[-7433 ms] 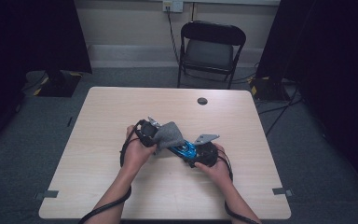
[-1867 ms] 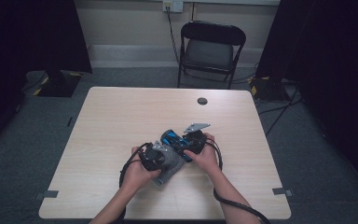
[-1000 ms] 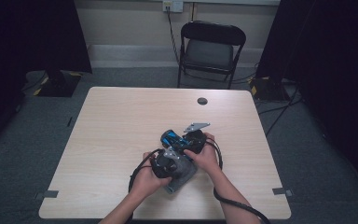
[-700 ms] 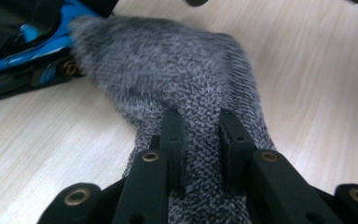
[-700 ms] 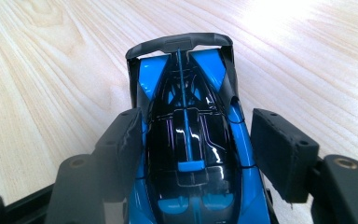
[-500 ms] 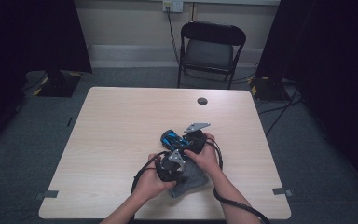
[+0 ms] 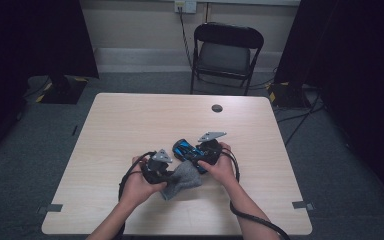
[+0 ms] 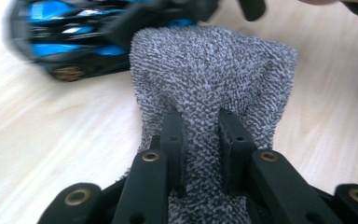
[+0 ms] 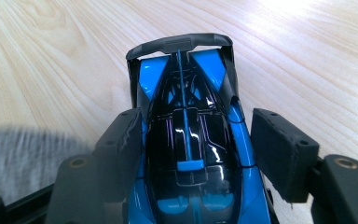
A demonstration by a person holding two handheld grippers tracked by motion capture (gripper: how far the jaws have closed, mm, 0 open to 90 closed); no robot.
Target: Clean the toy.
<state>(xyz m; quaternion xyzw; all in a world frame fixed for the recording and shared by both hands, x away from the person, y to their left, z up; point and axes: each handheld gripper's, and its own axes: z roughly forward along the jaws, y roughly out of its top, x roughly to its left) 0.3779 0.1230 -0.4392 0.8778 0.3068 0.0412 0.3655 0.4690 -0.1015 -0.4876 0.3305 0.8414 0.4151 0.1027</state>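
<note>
A blue and black toy racing car (image 7: 186, 149) sits between the jaws of my right gripper (image 7: 194, 156) near the table's middle front. In the right gripper view, the right gripper (image 9: 196, 135) is shut on the car (image 9: 186, 93), its pads against the car's sides and the car's wing pointing away. A grey knitted cloth (image 7: 182, 179) lies just below the car. My left gripper (image 7: 169, 175) is shut on the cloth's left end. In the left gripper view, the cloth (image 8: 214, 70) bunches between the pads of the left gripper (image 8: 200, 135), with the car (image 8: 70, 51) beyond it.
The light wooden table (image 7: 130, 125) has a small black round disc (image 7: 217, 108) near its far edge. A black folding chair (image 7: 225, 50) stands behind the table. Cables trail from both grippers over the front edge.
My left gripper has moved left and slightly up with the grey cloth, drawing it out from under the car. The right gripper and the car have kept still.
</note>
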